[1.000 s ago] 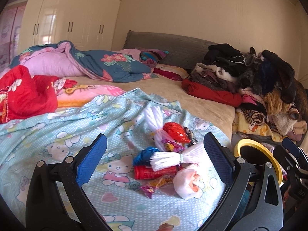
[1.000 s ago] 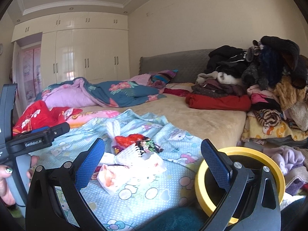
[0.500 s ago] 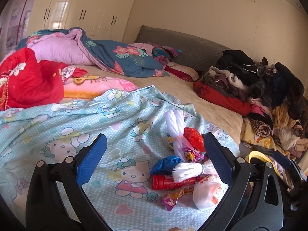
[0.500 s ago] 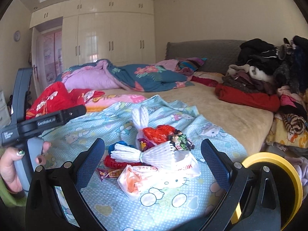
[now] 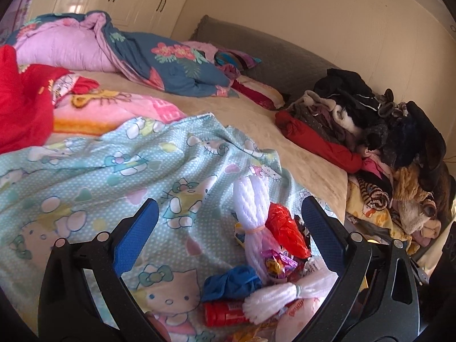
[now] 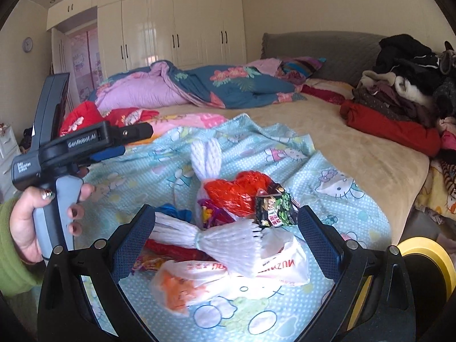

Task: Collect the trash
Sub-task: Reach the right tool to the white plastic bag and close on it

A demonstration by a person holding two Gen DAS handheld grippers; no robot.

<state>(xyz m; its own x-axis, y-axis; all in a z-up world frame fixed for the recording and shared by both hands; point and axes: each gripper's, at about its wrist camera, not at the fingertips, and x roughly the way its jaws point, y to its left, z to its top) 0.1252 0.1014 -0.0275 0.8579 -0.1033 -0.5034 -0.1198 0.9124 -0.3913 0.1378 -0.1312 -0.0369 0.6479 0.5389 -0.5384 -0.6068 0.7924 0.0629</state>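
So the trash pile (image 6: 228,228) is sitting on the light blue cartoon-cat blanket (image 6: 327,171) near the foot of the bed (image 6: 356,142), and both tools are parked right over it. The right tool (image 6: 226,228) has its jaws spread wide, nothing between the pads, and most of the pile shows in the gap between its two fingers, just beyond the tips. The left tool (image 5: 226,228) is wide open too and empty; from its view the pile sits toward its right finger, low in the frame. In the right wrist view you can see a hand (image 6: 31,222) in a green sleeve gripping the left tool's handle off to the left of the pile.

The pile itself is a loose jumble: two white foam fruit nets (image 6: 228,242) cinched in the middle, a crinkly red wrapper (image 6: 239,191), a small dark snack packet (image 6: 273,208), a white plastic bag (image 6: 228,282) with something orange inside, a scrunched blue bit (image 5: 230,282), a red tube-shaped wrapper (image 5: 225,313) and a purple candy wrapper (image 5: 276,262). Everything's touching or overlapping.

A yellow-rimmed bin (image 6: 427,262) sits just off the bed edge on the right.
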